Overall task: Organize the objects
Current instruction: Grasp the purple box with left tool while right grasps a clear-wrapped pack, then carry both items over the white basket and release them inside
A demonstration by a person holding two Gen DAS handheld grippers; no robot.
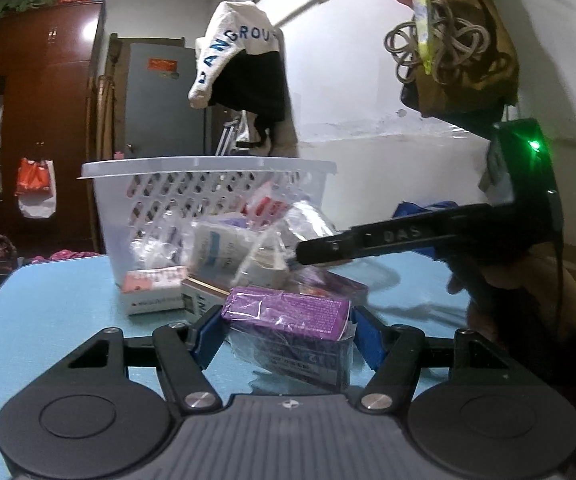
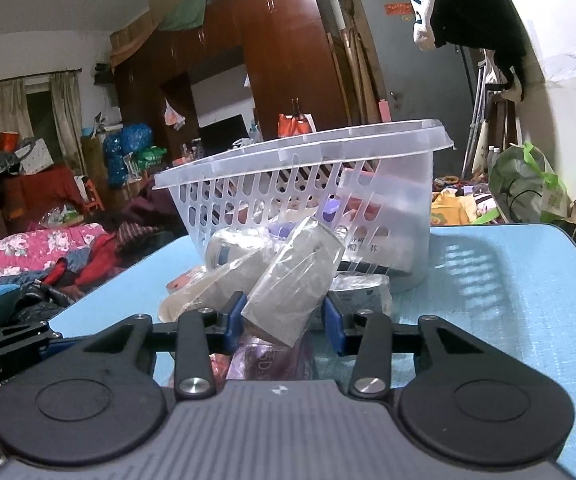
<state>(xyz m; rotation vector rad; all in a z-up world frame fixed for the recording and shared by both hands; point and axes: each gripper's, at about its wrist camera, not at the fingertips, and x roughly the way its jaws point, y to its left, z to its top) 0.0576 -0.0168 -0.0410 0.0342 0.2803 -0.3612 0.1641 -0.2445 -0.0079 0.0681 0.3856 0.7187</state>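
The left gripper points almost level, dipped slightly toward the blue table, its blue pads standing at either end of a purple box wrapped in clear film; whether they already press on it cannot be told. A darker box lies under the purple one.

The right gripper is held at a like shallow dip, jaws clamped on a silver box in clear wrap that leans up and away between the pads.

Just past both grippers lies a heap of small cartons and wrapped packs, and behind it a translucent slotted basket stands on the table, some packs already inside. The heap touches the basket's foot.

The left view shows bare table to the left of the heap, running to a rounded edge. The right view shows a wide bare stretch to the right of the basket, up to the table's far corner.

Only the left camera catches the right gripper's black arm and the hand bearing it, reaching in from the right above the heap, a green light on its body. Only the right camera shows a flowered bedcover and a cluttered room beyond the table's left edge.
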